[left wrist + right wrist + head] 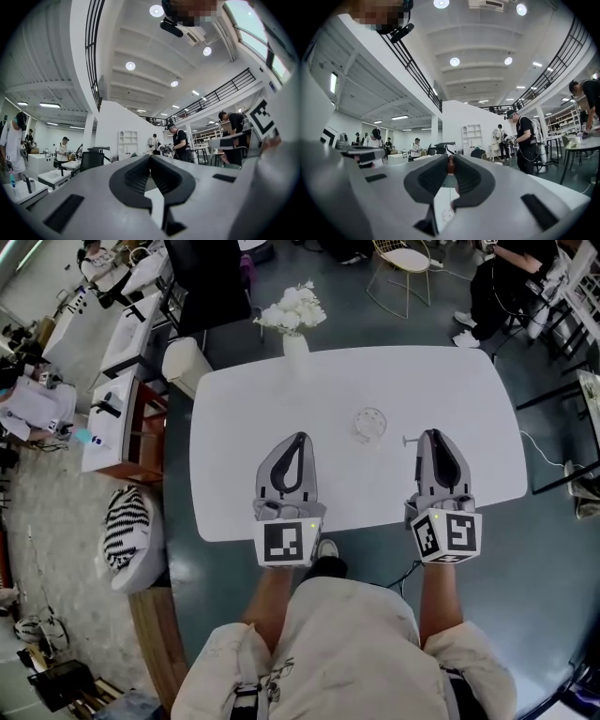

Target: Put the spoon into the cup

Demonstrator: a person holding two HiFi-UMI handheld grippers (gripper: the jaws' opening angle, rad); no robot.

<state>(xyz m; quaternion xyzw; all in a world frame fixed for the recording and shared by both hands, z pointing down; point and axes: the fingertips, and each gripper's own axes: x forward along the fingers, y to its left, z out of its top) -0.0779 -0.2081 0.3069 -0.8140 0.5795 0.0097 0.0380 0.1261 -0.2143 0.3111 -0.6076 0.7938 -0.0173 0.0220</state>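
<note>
A clear glass cup (369, 424) stands on the white table (234, 427), between my two grippers and a little beyond their tips. My right gripper (432, 434) is shut on a spoon (411, 440), and a short piece of it sticks out left of the tips. In the right gripper view the spoon's brown end (450, 166) is pinched at the tips of the right gripper (451, 160), and a thin stem hangs down to a small round part. My left gripper (299, 437) is over the table left of the cup. In its own view the left gripper (150, 157) is shut and holds nothing.
A white vase of white flowers (294, 315) stands at the table's far edge. Desks and a striped stool (127, 521) are on the left. A wire chair (405, 268) and a seated person (511, 277) are beyond the table. Other people (525, 136) stand further off.
</note>
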